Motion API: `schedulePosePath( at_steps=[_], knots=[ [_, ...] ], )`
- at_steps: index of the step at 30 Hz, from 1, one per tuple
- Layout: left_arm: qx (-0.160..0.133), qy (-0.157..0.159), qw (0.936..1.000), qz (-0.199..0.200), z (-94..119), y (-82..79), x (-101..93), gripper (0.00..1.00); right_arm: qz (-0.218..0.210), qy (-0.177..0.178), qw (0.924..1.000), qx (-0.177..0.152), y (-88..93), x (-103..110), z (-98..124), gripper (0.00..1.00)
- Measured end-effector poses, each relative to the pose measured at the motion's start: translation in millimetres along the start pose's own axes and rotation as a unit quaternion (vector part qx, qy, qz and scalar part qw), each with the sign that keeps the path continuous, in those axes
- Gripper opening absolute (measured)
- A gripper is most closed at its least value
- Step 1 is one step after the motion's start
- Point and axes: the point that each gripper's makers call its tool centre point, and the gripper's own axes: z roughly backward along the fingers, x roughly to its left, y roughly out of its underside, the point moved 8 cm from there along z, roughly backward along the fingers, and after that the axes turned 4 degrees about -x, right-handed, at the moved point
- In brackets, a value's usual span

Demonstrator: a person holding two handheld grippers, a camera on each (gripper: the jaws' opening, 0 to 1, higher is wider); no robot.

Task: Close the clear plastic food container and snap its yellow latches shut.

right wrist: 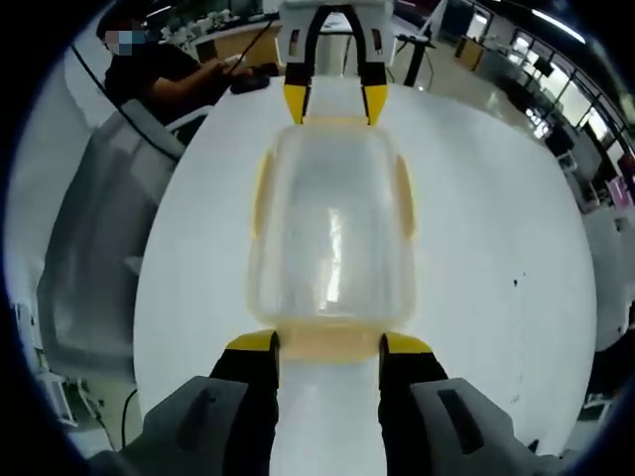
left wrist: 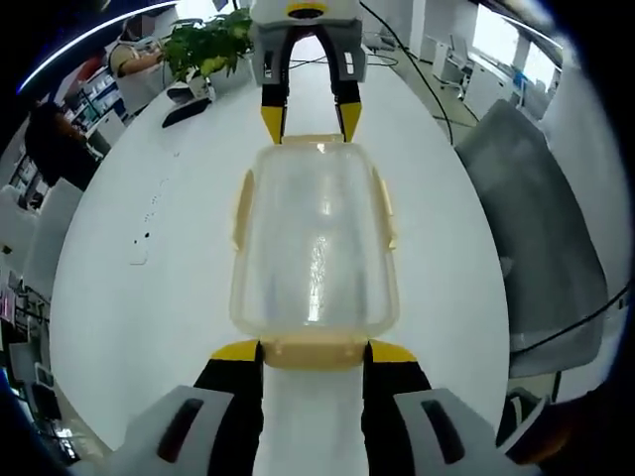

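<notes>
**Two claws meet at opposite ends of a food box**

A clear plastic food container with pale yellow latches (left wrist: 316,248) lies on a white oval tabletop (left wrist: 129,198), its lid on. In the left gripper view, the left claw (left wrist: 316,349), black with yellow tips, stands spread at the near end of the box, one tip on each side of the short-end yellow latch (left wrist: 316,352), the tips just beside or touching it. The right claw (left wrist: 310,121) faces it from the far end, likewise spread, its yellow tips at the far edge of the container.

The right gripper view gives the mirror picture: the right claw (right wrist: 328,343) flanks the near end latch (right wrist: 328,344), the left claw (right wrist: 335,103) sits at the far end. Long side latches (right wrist: 405,193) lie along both flanks of the box; whether they are snapped down cannot be told. A green potted plant (left wrist: 206,42) stands at the tabletop's far end, a grey chair (left wrist: 541,238) beside it, and a seated person (right wrist: 159,69) beyond.
</notes>
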Motion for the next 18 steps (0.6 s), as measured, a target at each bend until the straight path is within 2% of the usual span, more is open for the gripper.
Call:
schedulePosePath(
  at_steps=[18],
  knots=[
    [-0.011,0.001,0.9999,-0.001,-31,-21.1,4.2,0.32,-0.002,-0.003,0.9999,0.01,33.1,-4,7,0.35]
  ],
)
